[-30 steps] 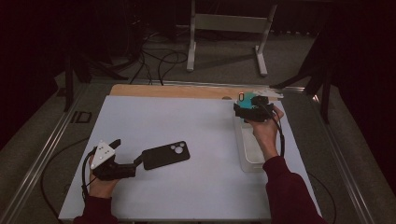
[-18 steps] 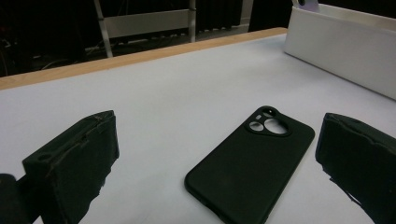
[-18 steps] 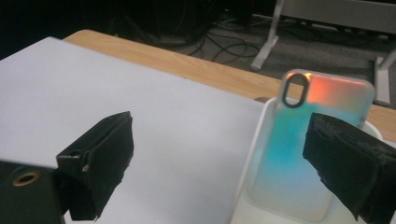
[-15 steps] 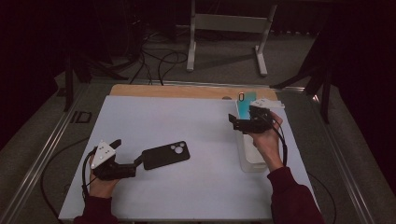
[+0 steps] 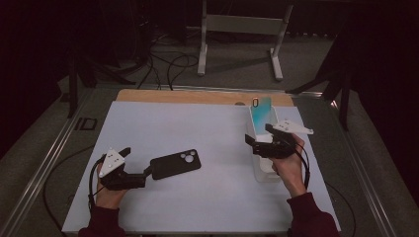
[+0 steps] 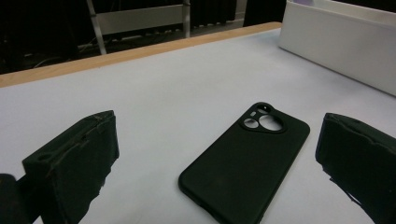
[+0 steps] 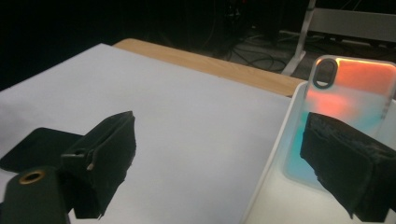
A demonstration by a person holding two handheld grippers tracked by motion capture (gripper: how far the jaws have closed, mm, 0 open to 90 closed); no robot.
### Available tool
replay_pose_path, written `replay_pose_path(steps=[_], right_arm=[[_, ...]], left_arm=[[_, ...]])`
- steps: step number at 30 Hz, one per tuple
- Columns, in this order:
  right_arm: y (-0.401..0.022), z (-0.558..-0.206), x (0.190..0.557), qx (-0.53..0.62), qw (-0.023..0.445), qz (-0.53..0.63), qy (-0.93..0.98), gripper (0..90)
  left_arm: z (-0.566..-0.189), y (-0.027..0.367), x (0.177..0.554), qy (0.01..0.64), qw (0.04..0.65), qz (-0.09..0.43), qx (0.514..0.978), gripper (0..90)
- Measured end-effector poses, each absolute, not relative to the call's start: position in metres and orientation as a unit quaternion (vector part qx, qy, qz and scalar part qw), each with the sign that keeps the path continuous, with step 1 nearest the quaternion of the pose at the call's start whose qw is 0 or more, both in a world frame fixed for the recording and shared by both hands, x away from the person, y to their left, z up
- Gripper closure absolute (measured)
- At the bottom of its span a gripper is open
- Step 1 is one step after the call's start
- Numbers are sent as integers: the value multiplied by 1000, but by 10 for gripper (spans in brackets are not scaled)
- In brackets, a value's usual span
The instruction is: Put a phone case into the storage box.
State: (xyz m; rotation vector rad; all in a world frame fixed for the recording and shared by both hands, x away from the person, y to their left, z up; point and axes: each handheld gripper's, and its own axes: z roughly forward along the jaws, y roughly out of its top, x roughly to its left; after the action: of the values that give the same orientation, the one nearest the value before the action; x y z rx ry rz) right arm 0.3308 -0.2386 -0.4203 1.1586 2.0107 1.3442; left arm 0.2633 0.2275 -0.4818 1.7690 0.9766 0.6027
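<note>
Black phone case (image 5: pixel 176 164) lies at lower centre of the high view, just beyond the left gripper (image 5: pixel 146 172); the right gripper (image 5: pixel 251 143) partly hides the white tray (image 5: pixel 264 173). In the left gripper view, spread jaws flank the case, its near end cut off. In the right gripper view, gaping jaws cover part of the tinted case (image 7: pixel 348 102).

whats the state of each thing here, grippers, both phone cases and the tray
left gripper: open, jaws either side of the black case, not gripping it
right gripper: open, empty, over the tray's edge
black soft phone case: flat on the white mat, camera holes up
translucent orange-and-teal phone case: inside the tray, leaning on its far end
white rectangular plastic tray: upright on the mat
</note>
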Motion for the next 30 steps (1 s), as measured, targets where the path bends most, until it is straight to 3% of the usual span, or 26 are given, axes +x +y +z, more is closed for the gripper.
replay_pose_path(steps=[16, 23, 25, 26, 30], right_arm=[[-255, -438, 298, 432, 229, 506, 710, 129], [-259, -446, 288, 440, 220, 526, 694, 134], [-259, -446, 287, 440, 219, 525, 695, 134], [-260, -447, 287, 441, 220, 523, 695, 134], [-265, -448, 285, 446, 224, 527, 688, 135]], left_arm=[[-477, 221, 274, 400, 483, 235, 742, 7], [-479, 212, 291, 417, 457, 243, 747, 243], [-480, 211, 294, 415, 454, 243, 750, 374], [-480, 209, 298, 413, 450, 245, 753, 374], [-484, 206, 310, 416, 440, 237, 759, 689]])
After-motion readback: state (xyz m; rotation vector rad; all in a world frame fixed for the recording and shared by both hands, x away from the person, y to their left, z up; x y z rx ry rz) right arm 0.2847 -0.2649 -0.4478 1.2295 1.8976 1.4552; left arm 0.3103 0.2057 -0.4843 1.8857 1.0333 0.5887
